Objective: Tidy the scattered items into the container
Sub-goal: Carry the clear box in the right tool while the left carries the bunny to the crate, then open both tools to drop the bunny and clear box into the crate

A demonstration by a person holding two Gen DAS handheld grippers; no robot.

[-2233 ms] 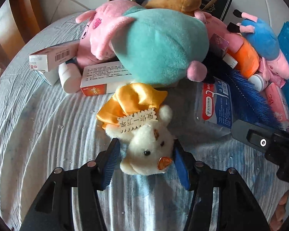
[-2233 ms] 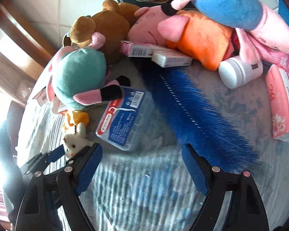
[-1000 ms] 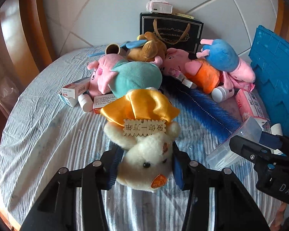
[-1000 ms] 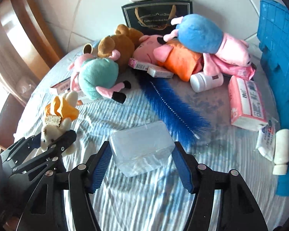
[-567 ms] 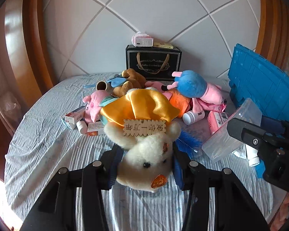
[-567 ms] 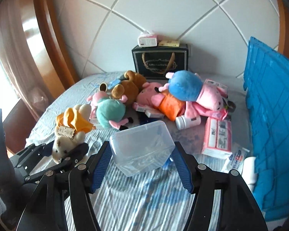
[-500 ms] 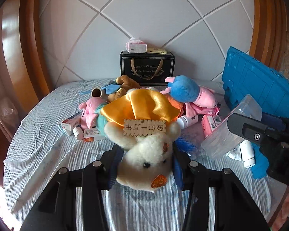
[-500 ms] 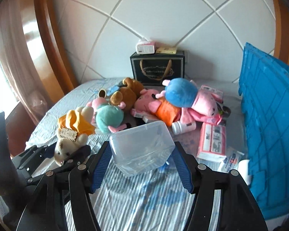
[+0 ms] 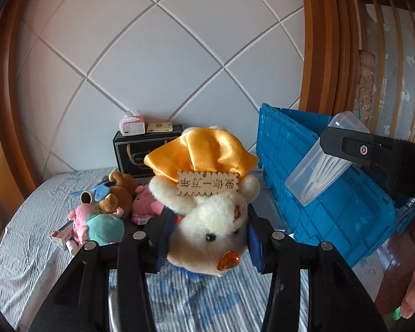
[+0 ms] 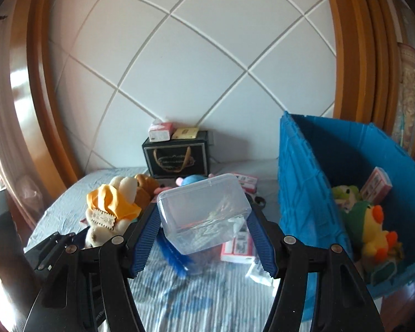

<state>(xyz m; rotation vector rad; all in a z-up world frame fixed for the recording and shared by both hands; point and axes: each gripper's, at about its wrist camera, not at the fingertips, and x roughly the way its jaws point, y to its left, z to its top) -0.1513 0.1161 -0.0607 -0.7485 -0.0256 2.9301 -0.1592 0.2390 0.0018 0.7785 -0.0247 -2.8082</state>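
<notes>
Blue crate beside both loaded tools, already holding toys.
Left tool clamps cream plush; right tool clamps clear plastic box, above striped tabletop.

My left gripper is clamping fuzzy plush toy, glossy satin bow | my right gripper is gripping smooth clear plastic box | ribbed matt plastic crate

Left gripper raised, pads clamped on cream plush rabbit. Right gripper raised alongside, pads clamped on clear plastic box. Both angled slightly downward.
</notes>
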